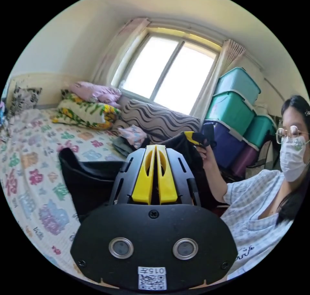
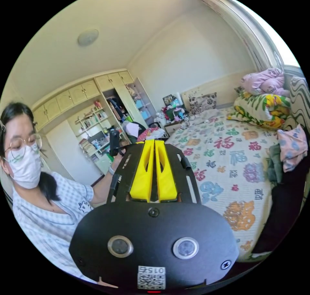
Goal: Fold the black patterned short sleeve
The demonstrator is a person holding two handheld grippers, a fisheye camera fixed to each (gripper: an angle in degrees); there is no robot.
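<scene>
Nearest the lens in the left gripper view, the left gripper (image 1: 156, 146) points up over the bed with its two yellow jaws drawn together, only a thin slit between them, and whether any cloth is nipped at their tips cannot be told. Just behind those tips hangs the black shirt (image 1: 87, 175), a dark fold spreading to one side above the bedspread (image 1: 35, 166) and rising on the other side toward the right gripper (image 1: 201, 138), whose yellow tip shows at the cloth's upper edge in a raised hand (image 1: 206, 154); how that tip meets the cloth is too small to judge. The shirt's pattern does not show at this angle. In the right gripper view, the right gripper's own jaws (image 2: 154, 142) also stand nearly closed, and nothing is seen between them; the dark cloth (image 2: 284, 198) lies well off to the side at the bed's edge, apart from these tips. Beside the jaws a person in a pale checked top (image 2: 42, 221) holds the other tool's handle (image 2: 113, 143) up. Farther back, folded quilts (image 1: 87, 111) and a striped cushion (image 1: 158, 121) are stacked under the window (image 1: 168, 72), with plastic storage boxes (image 1: 235, 104) piled beside the curtain. Farthest in the right gripper view stands a cluttered shelf unit (image 2: 97, 127).
</scene>
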